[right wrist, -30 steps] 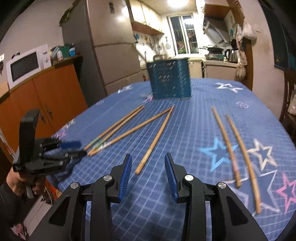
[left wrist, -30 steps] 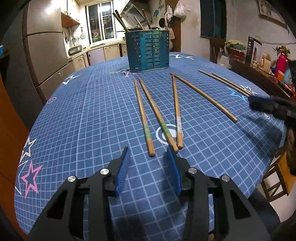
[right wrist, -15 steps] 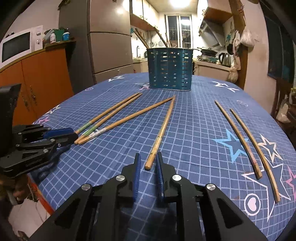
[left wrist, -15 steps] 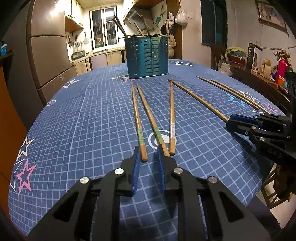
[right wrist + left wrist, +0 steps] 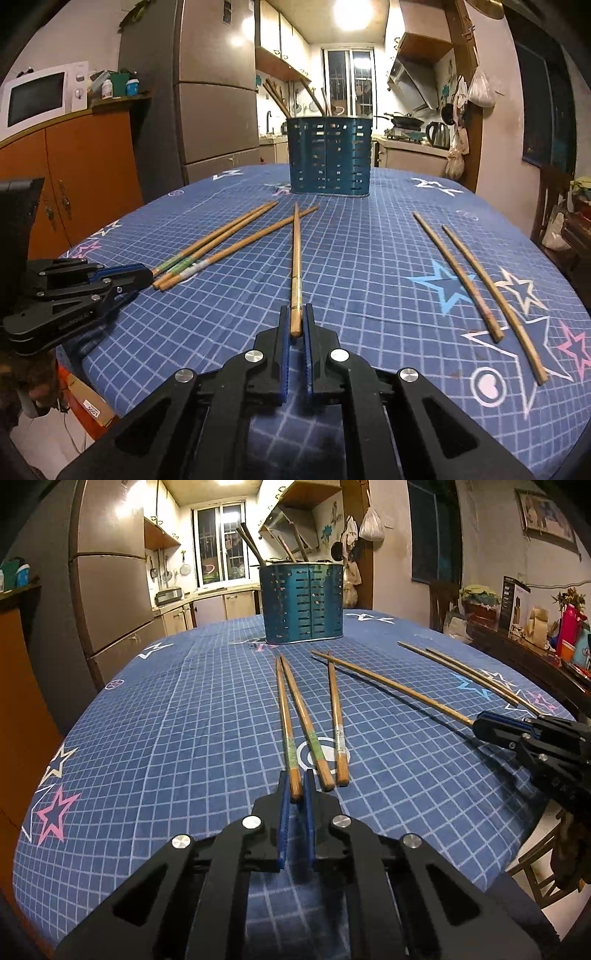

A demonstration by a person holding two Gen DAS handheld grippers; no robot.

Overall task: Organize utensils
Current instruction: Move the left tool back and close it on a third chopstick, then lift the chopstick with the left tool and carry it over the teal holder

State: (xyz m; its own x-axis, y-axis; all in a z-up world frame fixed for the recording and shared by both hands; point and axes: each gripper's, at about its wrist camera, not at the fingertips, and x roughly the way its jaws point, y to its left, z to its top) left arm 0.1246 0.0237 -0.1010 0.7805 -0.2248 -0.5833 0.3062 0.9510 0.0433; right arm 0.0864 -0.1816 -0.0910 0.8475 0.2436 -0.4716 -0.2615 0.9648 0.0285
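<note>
Each gripper is clenched on the near butt end of a thin, stiff, light bamboo chopstick lying in front of the blue perforated utensil holder (image 5: 303, 603): the left gripper (image 5: 295, 790) on the leftmost chopstick (image 5: 284, 720), the right gripper (image 5: 296, 325) on a lone chopstick (image 5: 295, 258), end grips likely to pivot.

My tablecloth (image 5: 184, 720) is blue with a white grid, scattered with white, pink and pale-blue stars. The far holder (image 5: 304, 603) is teal metal with slotted rows. The chopsticks (image 5: 286, 716) are tan bamboo — three on the left banded green or white near the ends. My gripper pads (image 5: 283, 823) are blue on black.
</note>
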